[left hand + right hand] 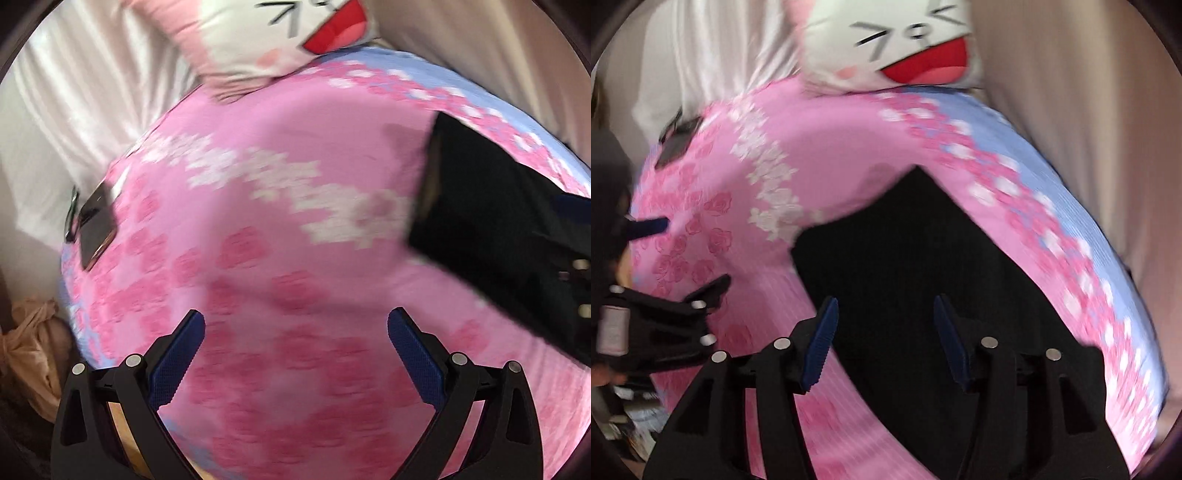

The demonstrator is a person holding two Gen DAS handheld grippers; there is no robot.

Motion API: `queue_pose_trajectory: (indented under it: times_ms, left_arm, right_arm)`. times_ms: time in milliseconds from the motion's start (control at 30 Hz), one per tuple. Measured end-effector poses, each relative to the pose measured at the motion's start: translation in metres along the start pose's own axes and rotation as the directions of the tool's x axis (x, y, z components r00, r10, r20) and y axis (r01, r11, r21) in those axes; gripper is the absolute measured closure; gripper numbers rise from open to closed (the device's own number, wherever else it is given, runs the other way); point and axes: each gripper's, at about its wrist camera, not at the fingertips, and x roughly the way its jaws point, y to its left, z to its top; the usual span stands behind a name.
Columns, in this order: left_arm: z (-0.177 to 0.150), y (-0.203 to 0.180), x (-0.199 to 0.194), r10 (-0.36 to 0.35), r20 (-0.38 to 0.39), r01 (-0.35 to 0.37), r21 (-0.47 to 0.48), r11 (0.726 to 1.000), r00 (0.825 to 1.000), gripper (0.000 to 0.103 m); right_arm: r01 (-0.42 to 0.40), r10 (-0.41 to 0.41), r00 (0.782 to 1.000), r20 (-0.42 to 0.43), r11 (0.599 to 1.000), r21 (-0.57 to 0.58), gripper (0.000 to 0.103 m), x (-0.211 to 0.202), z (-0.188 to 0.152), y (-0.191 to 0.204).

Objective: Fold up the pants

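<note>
Black pants (905, 251) lie flat on a pink flowered bedspread (757, 155). In the right wrist view they fill the middle, straight ahead of my right gripper (884, 314), which is open and empty above them. In the left wrist view the pants (480, 210) lie at the right edge, partly covered by the other gripper's body. My left gripper (295, 325) is open and empty over bare bedspread (277, 166), left of the pants. It also shows in the right wrist view (687, 254) at the left.
A white cartoon-face pillow (897, 48) lies at the head of the bed. A dark phone (94, 229) lies near the bed's left edge. A white curtain (74, 92) hangs behind. A tan bag (33, 343) sits beside the bed.
</note>
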Motion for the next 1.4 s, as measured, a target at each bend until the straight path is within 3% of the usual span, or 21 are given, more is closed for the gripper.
queue_pose_trajectory:
  times_ms: [167,267,333,400,433,467,533,600,633,733,833,933,1033,1067,1167,1233,1300,1333,1400]
  left_arm:
    - [-0.002,0.037,0.006,0.011,-0.016,-0.012,-0.066,0.998,1.0,0.005]
    - [-0.002,0.043,0.006,0.006,-0.015,-0.008,-0.081,0.997,1.0,0.005]
    - [0.0,0.041,0.006,0.003,-0.013,-0.004,-0.08,0.997,1.0,0.005]
    - [0.002,0.034,0.005,-0.006,-0.007,0.005,-0.066,0.998,1.0,0.005]
    - [0.005,0.03,0.004,-0.005,-0.002,0.005,-0.054,0.999,1.0,0.005]
    - [0.009,0.025,0.001,-0.004,0.005,0.004,-0.038,0.999,1.0,0.005]
    - [0.02,0.012,-0.008,-0.021,0.035,0.021,-0.004,1.0,0.999,0.005]
    - [0.031,-0.003,-0.02,-0.046,0.07,0.044,0.027,0.999,0.996,0.005]
    - [0.039,-0.017,-0.03,-0.072,0.097,0.066,0.058,0.996,0.993,0.005]
    - [0.054,-0.059,-0.053,-0.143,0.151,0.121,0.144,0.982,0.978,0.005]
    - [0.062,-0.125,-0.078,-0.227,0.179,0.172,0.278,0.945,0.957,0.005]
    - [0.055,-0.203,-0.102,-0.319,0.175,0.222,0.423,0.879,0.931,0.005]
    - [0.032,-0.282,-0.118,-0.389,0.129,0.261,0.551,0.793,0.912,0.005]
    - [0.019,-0.316,-0.12,-0.404,0.093,0.273,0.599,0.753,0.91,0.005]
    - [-0.012,-0.376,-0.116,-0.408,0.021,0.291,0.668,0.685,0.913,0.005]
    - [-0.034,-0.409,-0.109,-0.384,-0.026,0.29,0.703,0.65,0.923,0.005]
    - [-0.054,-0.434,-0.103,-0.338,-0.047,0.264,0.728,0.632,0.94,0.005]
    - [-0.06,-0.438,-0.104,-0.33,-0.049,0.258,0.734,0.629,0.943,0.005]
    - [-0.069,-0.442,-0.107,-0.311,-0.023,0.223,0.747,0.626,0.95,0.005]
  right_arm:
    - [0.087,-0.094,0.994,-0.053,0.989,-0.121,0.042,0.04,0.013,0.045]
    - [0.093,-0.108,0.989,-0.106,0.986,-0.136,0.042,0.061,0.012,0.056]
    - [0.091,-0.101,0.991,-0.085,0.988,-0.121,0.042,0.064,0.01,0.054]
    - [0.047,-0.053,0.994,-0.095,0.997,-0.066,0.061,0.065,0.011,0.045]
    - [0.065,-0.069,0.993,-0.094,0.997,-0.041,0.079,0.064,0.012,0.039]
    - [0.05,-0.05,0.994,-0.093,0.999,0.001,0.088,0.061,0.012,0.031]
    - [-0.043,0.057,0.996,-0.072,0.982,0.185,0.091,0.047,0.01,-0.002]
    - [-0.098,0.107,0.994,-0.01,0.947,0.307,0.091,0.026,0.002,-0.032]
    - [-0.128,0.127,0.991,0.027,0.92,0.371,0.091,0.012,-0.005,-0.05]
    - [-0.225,0.166,0.974,0.154,0.781,0.582,0.091,-0.041,-0.055,-0.125]
    - [-0.233,0.118,0.971,0.209,0.67,0.705,0.091,-0.081,-0.116,-0.18]
    - [-0.195,0.029,0.976,0.215,0.546,0.815,0.091,-0.12,-0.204,-0.229]
    - [-0.119,-0.066,0.984,0.163,0.431,0.894,0.091,-0.146,-0.294,-0.258]
    - [-0.102,-0.086,0.986,0.144,0.376,0.921,0.091,-0.151,-0.328,-0.268]
    - [-0.073,-0.105,0.99,0.098,0.221,0.973,0.09,-0.15,-0.416,-0.285]
    - [-0.057,-0.066,0.995,0.072,0.2,0.978,0.085,-0.132,-0.451,-0.289]
    - [-0.18,-0.011,0.983,0.183,0.137,0.974,0.08,-0.119,-0.477,-0.289]
    - [-0.242,-0.006,0.97,0.244,0.083,0.967,0.075,-0.121,-0.486,-0.291]
    - [-0.285,-0.011,0.958,0.286,0.045,0.957,0.062,-0.127,-0.491,-0.289]
